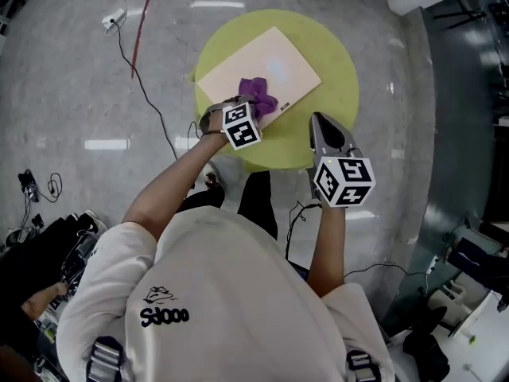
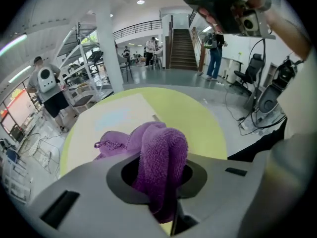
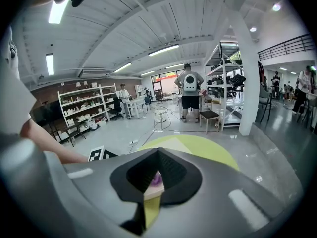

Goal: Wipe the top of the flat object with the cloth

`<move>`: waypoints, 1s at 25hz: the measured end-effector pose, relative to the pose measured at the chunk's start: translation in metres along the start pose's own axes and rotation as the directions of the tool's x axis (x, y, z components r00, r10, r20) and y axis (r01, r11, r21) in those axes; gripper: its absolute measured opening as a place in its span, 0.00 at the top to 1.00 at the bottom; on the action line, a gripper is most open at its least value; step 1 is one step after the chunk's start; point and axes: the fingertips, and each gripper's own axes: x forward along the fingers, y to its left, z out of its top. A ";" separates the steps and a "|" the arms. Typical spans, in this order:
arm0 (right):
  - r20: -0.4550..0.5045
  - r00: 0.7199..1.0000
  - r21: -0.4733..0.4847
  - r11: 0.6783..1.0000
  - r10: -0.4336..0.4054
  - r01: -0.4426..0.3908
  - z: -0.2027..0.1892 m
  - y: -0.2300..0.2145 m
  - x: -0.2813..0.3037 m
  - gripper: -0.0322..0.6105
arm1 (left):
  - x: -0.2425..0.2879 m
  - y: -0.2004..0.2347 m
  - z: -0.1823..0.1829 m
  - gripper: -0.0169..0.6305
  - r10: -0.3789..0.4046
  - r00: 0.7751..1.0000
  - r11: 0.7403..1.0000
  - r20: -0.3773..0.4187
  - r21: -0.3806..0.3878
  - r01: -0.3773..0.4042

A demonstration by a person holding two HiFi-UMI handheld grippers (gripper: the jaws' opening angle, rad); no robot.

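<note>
A beige flat board [image 1: 262,66] lies on a round yellow-green table [image 1: 334,94]. A purple cloth [image 1: 257,95] rests on the board's near edge, and my left gripper [image 1: 251,107] is shut on it. In the left gripper view the cloth [image 2: 159,155] bulges up between the jaws, with the board [image 2: 106,125] and table [image 2: 198,118] beyond. My right gripper [image 1: 319,121] hangs over the table's near right rim, apart from the board, shut and empty. In the right gripper view [image 3: 151,182] only a sliver of the cloth [image 3: 157,178] shows through the jaws.
A red cable [image 1: 141,24], a black cable [image 1: 147,98] and a white power strip [image 1: 113,18] lie on the grey floor left of the table. A person with a backpack [image 3: 189,89], shelves [image 3: 84,108] and a pillar [image 3: 250,78] stand farther off.
</note>
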 end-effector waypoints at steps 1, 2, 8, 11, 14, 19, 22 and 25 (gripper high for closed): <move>0.000 1.000 0.003 1.000 -0.002 0.002 -0.001 0.002 -0.001 0.94 | 0.001 -0.014 0.005 0.87 -0.039 0.999 0.999 0.007 0.013 0.039; 0.001 1.000 0.005 1.000 -0.003 0.003 -0.002 0.003 -0.001 0.94 | 0.002 -0.027 0.010 0.87 -0.077 0.997 0.997 0.010 0.027 0.076; 0.007 1.000 0.015 1.000 -0.006 0.006 -0.008 0.019 0.001 0.94 | -0.007 -0.067 0.007 0.87 -0.201 0.979 0.977 0.040 0.077 0.198; 0.005 1.000 0.018 1.000 -0.002 0.002 -0.012 0.028 0.004 0.94 | -0.012 -0.066 -0.003 0.87 -0.196 0.979 0.978 0.060 0.082 0.191; 0.004 1.000 0.021 1.000 -0.001 0.001 -0.013 0.035 0.007 0.94 | -0.018 -0.050 -0.013 0.87 -0.168 0.983 0.984 0.068 0.070 0.164; -0.003 1.000 0.018 1.000 0.010 -0.010 -0.011 0.045 0.014 0.94 | -0.032 0.026 -0.052 0.87 -0.017 0.996 0.990 0.091 -0.138 0.029; -0.006 1.000 0.010 1.000 0.021 -0.021 -0.009 0.051 0.020 0.94 | -0.047 0.074 -0.081 0.87 0.089 0.995 0.977 0.051 -0.200 -0.078; -0.009 1.000 0.006 1.000 0.025 -0.025 -0.007 0.055 0.024 0.94 | -0.061 0.100 -0.102 0.87 0.131 0.991 0.961 0.025 -0.248 -0.121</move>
